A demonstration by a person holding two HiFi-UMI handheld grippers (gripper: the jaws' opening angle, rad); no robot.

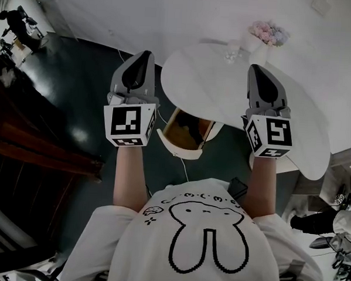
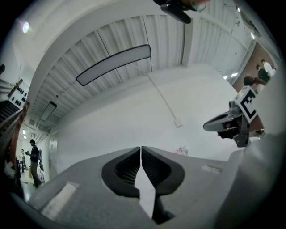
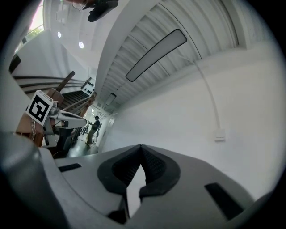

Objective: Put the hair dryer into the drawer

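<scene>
The white table [image 1: 214,80] is bare except at its far edge, where a flower vase [image 1: 263,39] stands. An open drawer [image 1: 185,131] juts out under its near edge.

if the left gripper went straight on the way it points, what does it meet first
Probably the white wall: the left gripper, shut and empty, points at it with nothing in between in its view. The flowers sit right of that line. Depth is unclear.
</scene>
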